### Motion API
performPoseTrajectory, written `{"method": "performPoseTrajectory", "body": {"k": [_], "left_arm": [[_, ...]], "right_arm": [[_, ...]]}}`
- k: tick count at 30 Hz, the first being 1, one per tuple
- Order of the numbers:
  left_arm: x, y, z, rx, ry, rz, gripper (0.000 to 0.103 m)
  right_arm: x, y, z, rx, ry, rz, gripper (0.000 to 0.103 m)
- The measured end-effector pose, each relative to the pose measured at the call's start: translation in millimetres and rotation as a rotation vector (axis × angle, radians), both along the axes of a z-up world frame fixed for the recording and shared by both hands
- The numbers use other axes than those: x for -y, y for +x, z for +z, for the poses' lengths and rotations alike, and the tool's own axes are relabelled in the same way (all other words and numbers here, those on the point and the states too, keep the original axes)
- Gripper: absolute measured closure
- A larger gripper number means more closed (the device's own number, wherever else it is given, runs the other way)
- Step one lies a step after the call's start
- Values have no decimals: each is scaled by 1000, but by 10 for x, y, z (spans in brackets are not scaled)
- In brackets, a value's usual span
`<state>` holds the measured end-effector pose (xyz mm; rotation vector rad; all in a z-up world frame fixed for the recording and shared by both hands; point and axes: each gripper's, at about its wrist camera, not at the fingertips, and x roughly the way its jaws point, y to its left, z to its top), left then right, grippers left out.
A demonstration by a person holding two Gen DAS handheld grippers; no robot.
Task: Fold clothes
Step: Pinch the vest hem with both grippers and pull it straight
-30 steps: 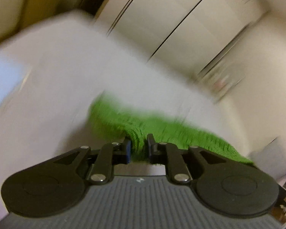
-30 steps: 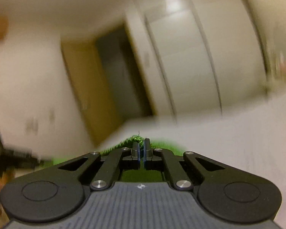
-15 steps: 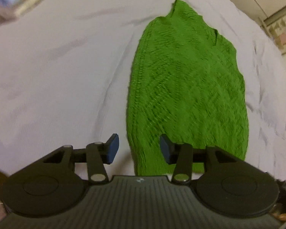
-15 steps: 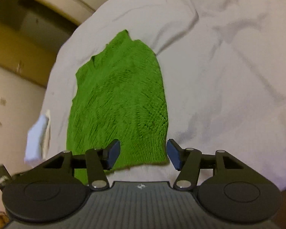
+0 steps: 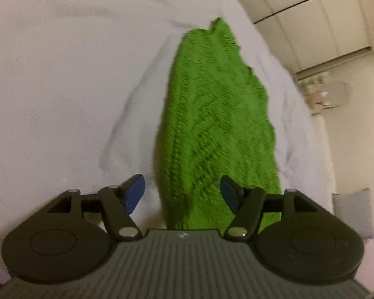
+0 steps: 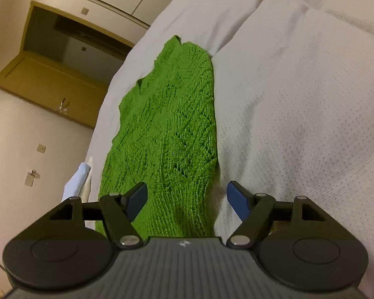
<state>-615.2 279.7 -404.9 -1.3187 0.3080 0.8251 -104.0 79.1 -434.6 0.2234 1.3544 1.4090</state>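
The green knit garment (image 5: 212,124) lies flat and lengthwise on the white bed (image 6: 299,112). Left gripper (image 5: 182,194) and right gripper (image 6: 187,196) hover released over its near hem; next, likely pinch both near corners and fold away.

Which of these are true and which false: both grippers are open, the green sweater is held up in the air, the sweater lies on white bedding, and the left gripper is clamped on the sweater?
1. Both grippers are open. True: the left gripper and the right gripper each show a wide gap between their blue pads.
2. The green sweater is held up in the air. False: it lies flat.
3. The sweater lies on white bedding. True.
4. The left gripper is clamped on the sweater. False: its jaws stand apart over the near edge of the sweater, gripping nothing.
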Motion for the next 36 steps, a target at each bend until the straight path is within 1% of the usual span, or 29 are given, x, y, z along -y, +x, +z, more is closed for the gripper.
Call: {"method": "performPoseTrajectory", "body": {"k": [2, 3, 5, 6, 7, 8, 9, 10, 11, 12, 14, 15, 17, 18, 20, 21, 23, 24, 25, 26, 27, 28, 29, 30, 32, 33, 34, 35, 36], "left_arm": [[-27, 56, -63, 30, -5, -5, 34], [-64, 98, -100, 34, 0, -3, 33], [-142, 183, -166, 57, 17, -1, 35], [-185, 220, -190, 70, 20, 2, 46], [-215, 242, -187, 70, 14, 4, 71], [-230, 233, -89, 63, 37, -8, 84], [-245, 224, 9, 57, 60, -19, 96], [-260, 215, 107, 50, 83, -30, 96], [-275, 207, 205, 44, 105, -41, 97], [-290, 198, 303, 37, 128, -53, 97], [-319, 180, 498, 24, 174, -75, 98], [-332, 168, 598, 17, 198, -86, 98], [-271, 23, 854, -8, 268, -85, 98], [-233, -51, 913, -8, 283, -83, 98], [-107, -172, 908, -13, 301, -87, 98], [-37, -174, 793, -47, 283, -95, 98], [102, -177, 562, -116, 245, -111, 97], [146, -161, 409, -173, 204, -110, 97], [175, -144, 283, -231, 162, -105, 96], [229, -176, 297, -242, 166, -82, 96], [282, -209, 311, -253, 171, -60, 96], [335, -236, 330, -264, 178, -39, 96], [389, -181, 412, -279, 218, -46, 96], [443, -126, 495, -294, 257, -52, 96], [551, -16, 660, -322, 337, -66, 96], [605, 39, 743, -337, 376, -73, 92], [659, 93, 825, -351, 416, -79, 85], [711, 153, 900, -366, 453, -87, 83], [717, 285, 842, -400, 446, -110, 82]], "right_arm": [[58, -20, 17, -4, 3, -8, 30], [71, -25, 12, -20, 5, -18, 30], [66, -33, -9, -58, 4, -33, 29], [50, -44, -26, -74, 4, -37, 28], [25, -56, -44, -88, 2, -43, 29], [-33, -77, -60, -91, -10, -55, 30], [-79, -114, -40, -91, -13, -64, 47], [-126, -151, -21, -91, -16, -72, 63], [-172, -188, -1, -91, -19, -81, 85], [-206, -224, 35, -87, -17, -90, 91], [-162, -288, 263, -48, 34, -108, 94], [-110, -305, 400, -40, 73, -118, 95], [29, -341, 661, -20, 132, -134, 95], [130, -372, 762, -12, 158, -135, 96], [341, -481, 840, -3, 173, -139, 96], [445, -551, 805, 4, 160, -141, 96], [545, -661, 597, 30, 76, -157, 96], [589, -715, 493, 45, 28, -165, 95], [603, -768, 389, 76, -42, -173, 95], [617, -820, 284, 106, -113, -181, 88], [633, -872, 203, 138, -174, -186, 85], [658, -923, 243, 181, -181, -183, 84], [682, -973, 346, 237, -169, -181, 82], [703, -1025, 453, 298, -154, -180, 76], [711, -1148, 708, 456, -97, -182, 70], [710, -1212, 828, 529, -68, -180, 68], [678, -1295, 904, 579, -41, -160, 65], [617, -1384, 944, 628, -20, -126, 56], [550, -1479, 936, 676, -15, -94, 51]]}}
